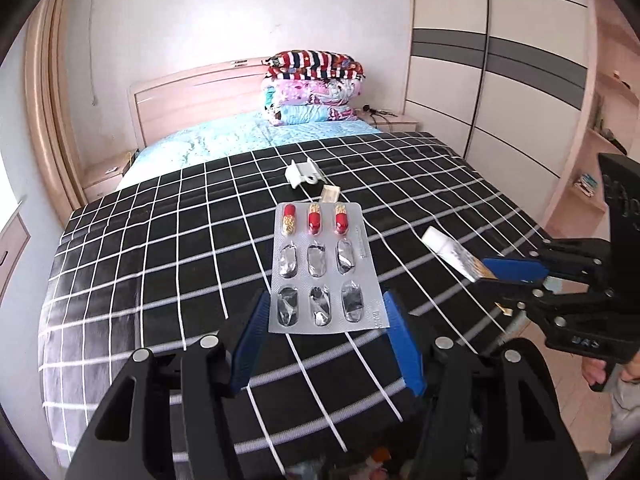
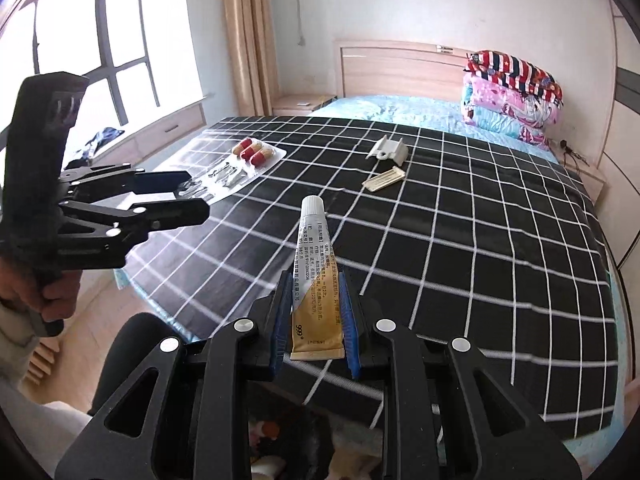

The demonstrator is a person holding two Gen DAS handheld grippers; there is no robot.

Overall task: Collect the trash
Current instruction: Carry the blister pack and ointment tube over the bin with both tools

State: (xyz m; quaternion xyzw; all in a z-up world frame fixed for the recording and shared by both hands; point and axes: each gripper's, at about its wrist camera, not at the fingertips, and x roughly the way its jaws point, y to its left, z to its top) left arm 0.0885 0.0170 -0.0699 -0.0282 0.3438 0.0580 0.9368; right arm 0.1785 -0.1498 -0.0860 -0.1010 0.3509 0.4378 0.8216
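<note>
My left gripper [image 1: 326, 316] is shut on a silver pill blister pack [image 1: 322, 272] with three red capsules left; it holds the pack by its side edges above the checked blanket. The pack also shows in the right wrist view [image 2: 236, 164], with the left gripper [image 2: 192, 196] on it. My right gripper [image 2: 316, 312] is shut on a white and gold ointment tube [image 2: 314, 276], cap pointing away. The tube [image 1: 456, 252] and right gripper [image 1: 496, 280] show at the right of the left wrist view. A white plastic clip [image 2: 388, 150] and a small beige packet [image 2: 384, 180] lie on the blanket.
The bed carries a black blanket with white grid lines [image 2: 480, 240] and a blue sheet behind. Folded quilts [image 1: 312, 88] are stacked by the headboard. A wardrobe [image 1: 500, 80] stands right of the bed, a window [image 2: 80, 52] left. A container with trash shows below the grippers [image 2: 280, 452].
</note>
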